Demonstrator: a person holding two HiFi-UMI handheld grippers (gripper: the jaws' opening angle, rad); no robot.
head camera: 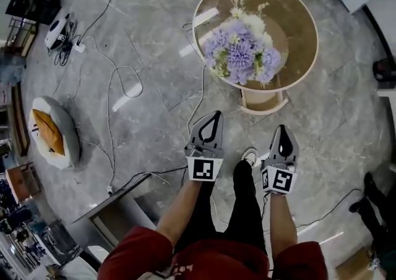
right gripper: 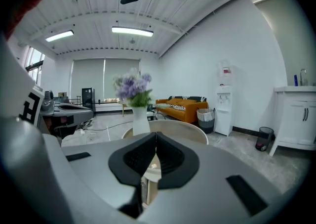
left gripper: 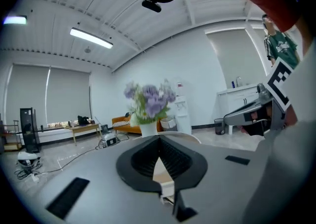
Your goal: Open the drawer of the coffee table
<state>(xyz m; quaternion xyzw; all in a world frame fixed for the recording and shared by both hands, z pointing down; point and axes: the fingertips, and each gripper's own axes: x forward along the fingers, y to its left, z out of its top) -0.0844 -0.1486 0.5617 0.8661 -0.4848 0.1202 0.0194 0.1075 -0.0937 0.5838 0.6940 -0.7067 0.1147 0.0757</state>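
On the grey marble floor, directly ahead of the person, stands the round glass-topped coffee table, carrying a vase of purple flowers. Its drawer projects from under the near edge of the top, on the side facing the person, and reads as already pulled out. Whether it is at full travel cannot be confirmed from here. The 2 grippers are side by side, short of the table and touching neither it nor the drawer. Left gripper: jaws closed tip to tip, nothing between them. Right gripper: likewise closed and empty. Judgement: the opening appears complete, and the only item left is to verify the drawer's extension.
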